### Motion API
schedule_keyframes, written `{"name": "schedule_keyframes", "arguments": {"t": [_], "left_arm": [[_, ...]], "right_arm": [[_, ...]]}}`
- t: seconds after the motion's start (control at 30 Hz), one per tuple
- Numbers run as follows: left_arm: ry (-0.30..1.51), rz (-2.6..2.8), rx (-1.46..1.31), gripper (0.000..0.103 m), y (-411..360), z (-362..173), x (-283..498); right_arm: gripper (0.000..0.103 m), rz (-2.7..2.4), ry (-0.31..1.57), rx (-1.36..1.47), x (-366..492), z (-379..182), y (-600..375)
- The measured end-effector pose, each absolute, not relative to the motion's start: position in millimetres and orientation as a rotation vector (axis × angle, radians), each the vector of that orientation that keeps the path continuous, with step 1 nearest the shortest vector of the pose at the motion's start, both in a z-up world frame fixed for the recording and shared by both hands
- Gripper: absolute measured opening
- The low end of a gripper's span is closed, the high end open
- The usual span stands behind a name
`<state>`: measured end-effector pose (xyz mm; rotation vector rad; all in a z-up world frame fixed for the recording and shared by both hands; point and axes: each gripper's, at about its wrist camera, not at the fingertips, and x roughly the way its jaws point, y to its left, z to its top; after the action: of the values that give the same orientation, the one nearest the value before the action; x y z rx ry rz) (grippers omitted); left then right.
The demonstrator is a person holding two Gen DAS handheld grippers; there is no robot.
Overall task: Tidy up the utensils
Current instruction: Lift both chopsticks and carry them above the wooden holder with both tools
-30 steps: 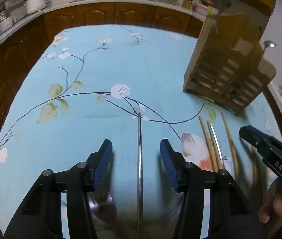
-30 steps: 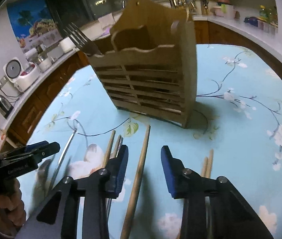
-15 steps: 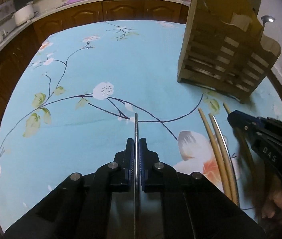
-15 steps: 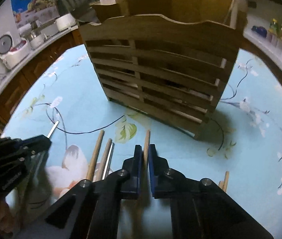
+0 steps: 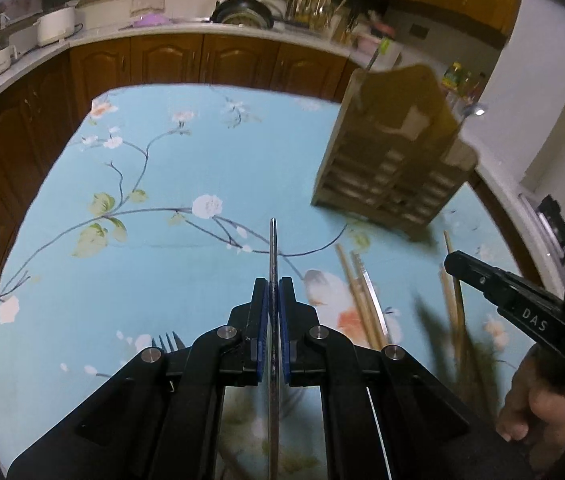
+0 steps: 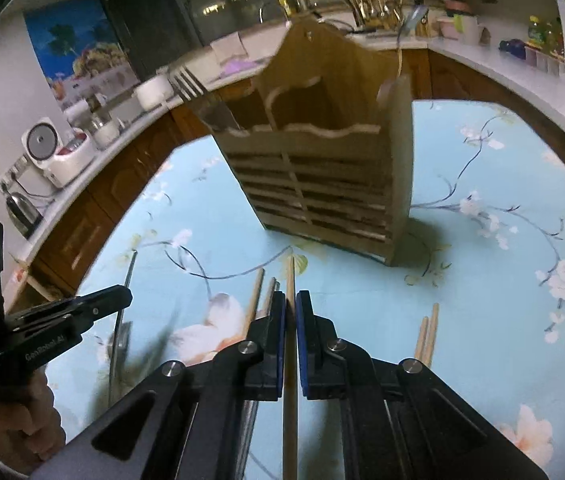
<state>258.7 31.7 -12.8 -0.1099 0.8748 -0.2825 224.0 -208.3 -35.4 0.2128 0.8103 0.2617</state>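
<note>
My left gripper (image 5: 273, 286) is shut on a thin metal utensil handle (image 5: 273, 248) and holds it above the blue flowered tablecloth (image 5: 154, 264). My right gripper (image 6: 290, 300) is shut on a wooden chopstick (image 6: 290, 276), also lifted. The wooden utensil holder (image 6: 322, 176) stands ahead of the right gripper with a fork (image 6: 192, 88) in its left compartment; it shows at the upper right in the left wrist view (image 5: 398, 160). More chopsticks (image 5: 362, 296) lie on the cloth between the grippers.
A fork (image 5: 168, 340) lies on the cloth by the left gripper. Two chopsticks (image 6: 426, 336) lie right of the right gripper. Wooden cabinets and a counter with appliances (image 6: 58, 148) ring the table.
Both grippers, open a second ago, closed on their utensils and have since lifted them off the cloth. The holder now looks farther away in the right wrist view.
</note>
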Motion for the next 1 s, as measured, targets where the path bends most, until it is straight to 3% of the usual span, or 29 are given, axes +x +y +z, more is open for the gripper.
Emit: {"name": "schedule_keyframes", "arguments": {"t": [1.0], "left_arm": [[0.652,-0.35,-0.152,0.004,29,84,202]], "right_arm": [[0.005,0.274,0.521,0.312,161,78,-249]]}}
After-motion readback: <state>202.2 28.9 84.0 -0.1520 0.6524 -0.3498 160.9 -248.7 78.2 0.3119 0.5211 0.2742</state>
